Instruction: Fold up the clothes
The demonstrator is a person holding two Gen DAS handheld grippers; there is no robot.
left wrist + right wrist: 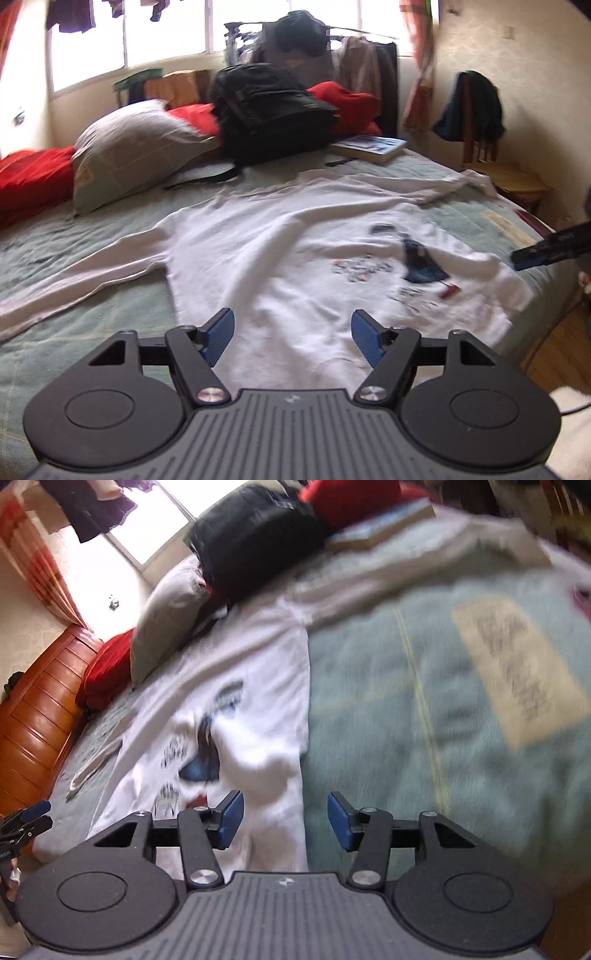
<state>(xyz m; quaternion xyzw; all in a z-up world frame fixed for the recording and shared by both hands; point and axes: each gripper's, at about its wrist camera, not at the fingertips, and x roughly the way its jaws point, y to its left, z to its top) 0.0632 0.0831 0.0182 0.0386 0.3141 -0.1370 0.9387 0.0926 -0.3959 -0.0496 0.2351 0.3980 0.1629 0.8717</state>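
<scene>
A white long-sleeved shirt (280, 251) with a dark print lies spread on the green bedspread (96, 229), sleeves stretched out to both sides. My left gripper (293, 341) hovers over its lower hem, jaws open, nothing between the blue pads. The right wrist view is blurred and tilted. There my right gripper (286, 821) stands open above the shirt's (236, 716) side edge, with rumpled cloth under the gap and neither pad pressing on it. The right gripper's fingertips (543, 254) show at the right edge of the left wrist view. The left gripper's tips (33, 818) appear at the far left of the right wrist view.
A black backpack (269, 110), a grey pillow (129, 147), red cushions (33, 177) and a book (369, 147) sit at the head of the bed. A wooden chair (495, 166) with dark clothes stands at the right. A wooden headboard (37, 716) and wooden floor (561, 347) border the bed.
</scene>
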